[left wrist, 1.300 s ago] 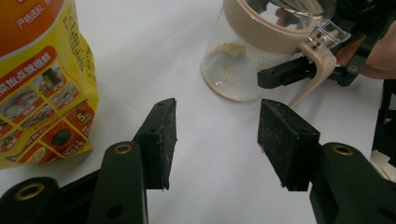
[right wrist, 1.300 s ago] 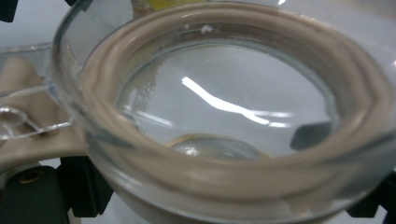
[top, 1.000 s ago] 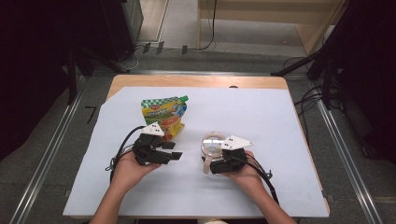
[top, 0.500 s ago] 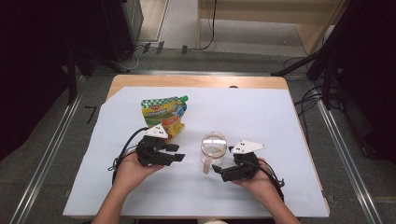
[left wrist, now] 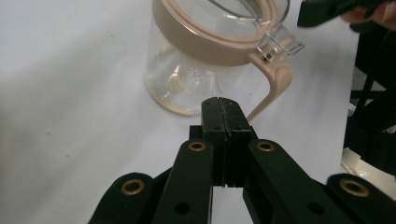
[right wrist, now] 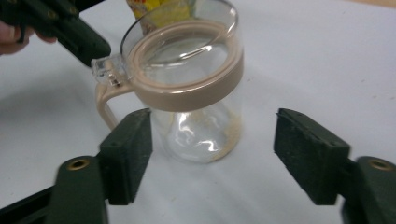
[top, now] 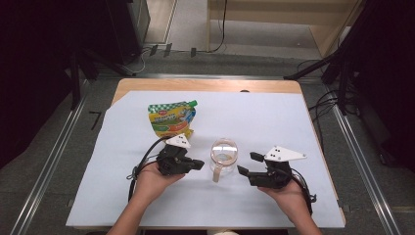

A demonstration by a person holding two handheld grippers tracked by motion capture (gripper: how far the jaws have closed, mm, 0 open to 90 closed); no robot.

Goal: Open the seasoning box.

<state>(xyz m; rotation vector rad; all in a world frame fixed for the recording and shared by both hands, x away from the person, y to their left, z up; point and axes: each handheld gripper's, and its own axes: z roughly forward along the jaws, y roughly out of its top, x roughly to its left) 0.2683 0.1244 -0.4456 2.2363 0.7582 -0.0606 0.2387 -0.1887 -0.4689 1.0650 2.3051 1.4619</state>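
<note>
A clear glass jar (top: 224, 155) with a beige rim, handle and clear lid stands upright on the white sheet; it also shows in the left gripper view (left wrist: 187, 70) and the right gripper view (right wrist: 196, 107). My left gripper (top: 199, 165) lies just left of it. Its jaws (left wrist: 219, 105) have just been closing and are now shut with nothing between them, tips short of the jar's base. My right gripper (top: 247, 163) sits to the jar's right, clear of it. Its jaws (right wrist: 213, 119) have just been closing a little but stand open, the jar beyond them.
A green and yellow spouted pouch (top: 171, 120) lies flat behind the left gripper. The white sheet (top: 274, 117) covers most of the wooden table (top: 205, 84). Dark stands and cables surround the table on the floor.
My right gripper has drawn back to the right, off the jar, which stays put. My left gripper has slid right toward the jar and shut its jaws.
</note>
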